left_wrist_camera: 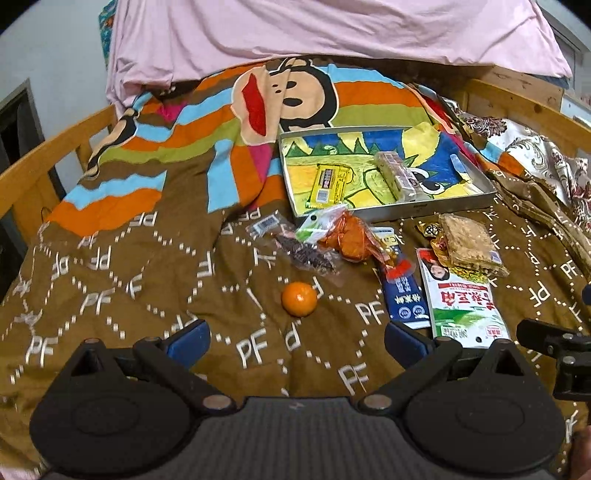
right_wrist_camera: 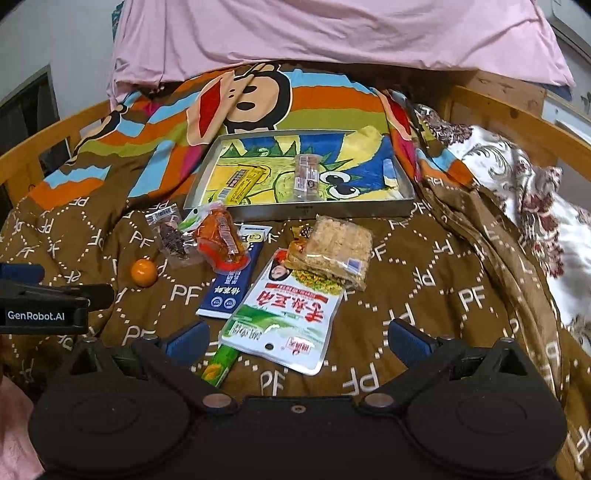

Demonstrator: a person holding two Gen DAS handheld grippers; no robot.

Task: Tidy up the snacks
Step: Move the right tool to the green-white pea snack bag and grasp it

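A metal tray [left_wrist_camera: 424,210] [right_wrist_camera: 303,211] with a cartoon lining lies on the brown bedspread and holds a yellow bar [left_wrist_camera: 327,184] [right_wrist_camera: 242,182] and a clear-wrapped bar [left_wrist_camera: 397,175] [right_wrist_camera: 306,175]. In front of it lie loose snacks: an orange [left_wrist_camera: 299,299] [right_wrist_camera: 144,272], a dark snack packet [left_wrist_camera: 306,254] [right_wrist_camera: 173,242], an orange pouch [left_wrist_camera: 351,236] [right_wrist_camera: 219,240], a blue packet [left_wrist_camera: 402,295] [right_wrist_camera: 231,288], a white-green bag [left_wrist_camera: 465,302] [right_wrist_camera: 284,317], a cracker pack [left_wrist_camera: 469,243] [right_wrist_camera: 336,247] and a green stick [right_wrist_camera: 218,365]. My left gripper [left_wrist_camera: 297,341] is open just before the orange. My right gripper [right_wrist_camera: 299,341] is open over the white-green bag's near edge.
A pink sheet [left_wrist_camera: 332,33] hangs at the back. Wooden bed rails [left_wrist_camera: 44,162] [right_wrist_camera: 517,118] run along both sides. A floral cloth [right_wrist_camera: 517,184] lies at the right. The right gripper shows at the left wrist view's right edge [left_wrist_camera: 557,347].
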